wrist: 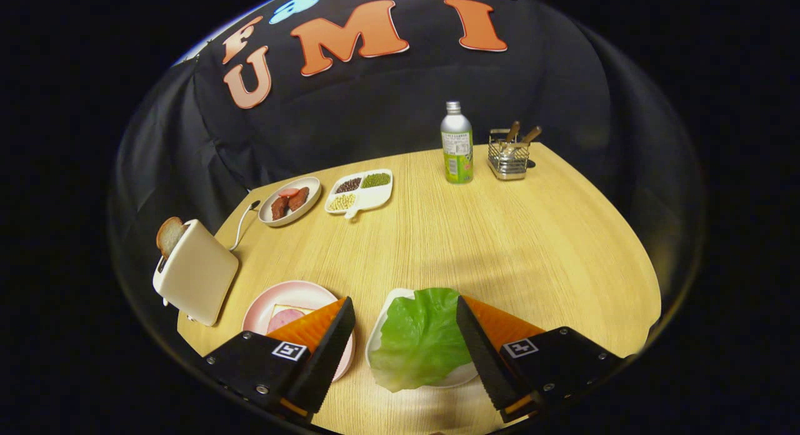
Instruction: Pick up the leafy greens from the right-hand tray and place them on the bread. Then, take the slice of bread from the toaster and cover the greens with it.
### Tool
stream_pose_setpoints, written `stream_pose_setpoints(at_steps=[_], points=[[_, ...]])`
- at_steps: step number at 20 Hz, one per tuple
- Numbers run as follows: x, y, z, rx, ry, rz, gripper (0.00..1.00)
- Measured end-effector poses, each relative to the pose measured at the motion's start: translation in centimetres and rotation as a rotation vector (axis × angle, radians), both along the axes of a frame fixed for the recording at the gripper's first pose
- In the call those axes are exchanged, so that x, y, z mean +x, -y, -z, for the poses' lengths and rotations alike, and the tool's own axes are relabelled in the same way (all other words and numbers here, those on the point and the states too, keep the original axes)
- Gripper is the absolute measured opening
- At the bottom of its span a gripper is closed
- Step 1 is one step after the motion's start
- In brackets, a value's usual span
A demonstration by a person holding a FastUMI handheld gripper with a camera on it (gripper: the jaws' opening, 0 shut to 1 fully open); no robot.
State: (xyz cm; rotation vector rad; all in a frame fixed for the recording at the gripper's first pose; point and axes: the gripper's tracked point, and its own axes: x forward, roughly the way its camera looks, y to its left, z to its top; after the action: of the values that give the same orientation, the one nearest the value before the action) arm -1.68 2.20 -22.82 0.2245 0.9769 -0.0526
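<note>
- Your gripper (405, 310) has its fingers spread wide apart, with nothing held between them.
- The leafy greens (420, 336) lie on a white tray (377, 335) between the two fingers; the right finger overlaps the leaf's edge in this view, though you cannot tell whether it touches.
- Just left of the tray sits a pink plate (289, 295) carrying the bread (294, 310) with a pink slice of what looks like ham (282, 319) on top, partly hidden behind your left finger.
- Further left stands the toaster (195, 274), tilted in the view, with a slice of bread (169, 235) sticking out of its slot.
- Well beyond the fingers on the wooden table (500, 235): a dish of dark meat pieces (289, 200), a divided tray of beans (360, 192), a bottle (457, 144) and a wire holder (509, 154) of utensils.
</note>
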Motion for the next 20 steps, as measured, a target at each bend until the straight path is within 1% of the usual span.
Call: stream_pose_setpoints(at_steps=[3,7,11,14,17,19,20], points=[[-0.8,0.3,2.0,-0.019,-0.076,0.006,0.97],[-2.0,-0.3,4.4,0.005,-0.170,0.012,0.96],[-3.0,-0.6,6.6,0.002,-0.247,0.020,0.96],[-3.5,-0.4,7.2,-0.030,-0.275,0.018,0.94],[-3.3,0.0,7.4,-0.081,-0.269,0.008,0.90],[-3.3,0.3,7.6,-0.130,-0.265,-0.002,0.86],[-3.4,0.6,7.9,-0.166,-0.263,-0.009,0.82]])
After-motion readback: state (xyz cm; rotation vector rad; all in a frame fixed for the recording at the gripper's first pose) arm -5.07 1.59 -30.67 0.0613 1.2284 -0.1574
